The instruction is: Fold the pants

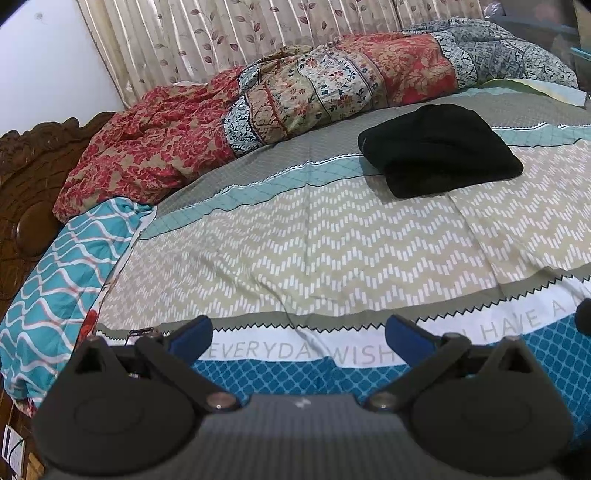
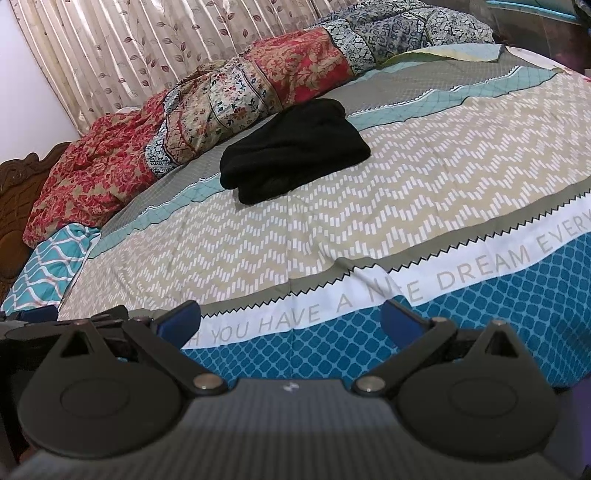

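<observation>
Black pants [image 1: 439, 149] lie folded into a compact bundle on the patterned bedsheet [image 1: 314, 251], towards the far side of the bed. In the right wrist view the same pants [image 2: 291, 151] sit beyond the zigzag band of the bedsheet [image 2: 369, 221]. My left gripper [image 1: 297, 338] hangs over the near edge of the bed, open, with nothing between its blue pads. Also open and empty, my right gripper [image 2: 290, 319] is held well short of the pants.
A crumpled red and floral quilt [image 1: 240, 110] runs along the far side under a leaf-print curtain [image 1: 229, 33]. A teal wave-pattern pillow [image 1: 62, 280] lies at the left by the carved wooden headboard [image 1: 26, 184]. The left gripper's body [image 2: 29, 325] shows at the right wrist view's left edge.
</observation>
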Action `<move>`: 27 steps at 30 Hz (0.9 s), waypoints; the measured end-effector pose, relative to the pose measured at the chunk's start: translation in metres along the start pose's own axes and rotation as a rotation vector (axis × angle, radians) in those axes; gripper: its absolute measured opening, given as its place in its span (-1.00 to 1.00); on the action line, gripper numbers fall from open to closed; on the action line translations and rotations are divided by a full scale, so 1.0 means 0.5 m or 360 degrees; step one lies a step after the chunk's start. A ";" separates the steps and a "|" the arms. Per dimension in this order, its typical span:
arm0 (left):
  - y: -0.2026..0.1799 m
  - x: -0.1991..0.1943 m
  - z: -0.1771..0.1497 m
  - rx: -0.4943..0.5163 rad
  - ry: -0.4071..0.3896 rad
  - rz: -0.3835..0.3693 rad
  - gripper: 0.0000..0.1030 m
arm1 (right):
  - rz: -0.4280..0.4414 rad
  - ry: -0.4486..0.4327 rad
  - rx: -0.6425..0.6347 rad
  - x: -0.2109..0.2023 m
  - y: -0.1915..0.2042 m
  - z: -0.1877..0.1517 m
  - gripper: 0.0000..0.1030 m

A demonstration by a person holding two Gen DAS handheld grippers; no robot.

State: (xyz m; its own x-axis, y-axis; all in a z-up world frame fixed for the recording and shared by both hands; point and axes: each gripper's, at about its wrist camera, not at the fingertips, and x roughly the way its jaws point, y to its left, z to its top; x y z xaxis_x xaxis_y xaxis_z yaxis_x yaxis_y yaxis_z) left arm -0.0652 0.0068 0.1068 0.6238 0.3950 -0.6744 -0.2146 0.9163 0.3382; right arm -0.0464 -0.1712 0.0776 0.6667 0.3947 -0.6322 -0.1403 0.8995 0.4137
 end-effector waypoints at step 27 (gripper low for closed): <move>-0.010 0.012 -0.005 -0.0017 0.0107 -0.0110 1.00 | 0.0002 0.0015 0.0020 0.001 -0.003 -0.006 1.00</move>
State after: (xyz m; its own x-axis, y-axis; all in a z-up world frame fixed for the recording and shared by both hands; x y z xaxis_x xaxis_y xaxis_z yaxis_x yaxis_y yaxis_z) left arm -0.0623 0.0047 0.0995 0.5856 0.3338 -0.7387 -0.1809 0.9421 0.2824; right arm -0.0480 -0.1718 0.0749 0.6598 0.3978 -0.6375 -0.1322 0.8966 0.4226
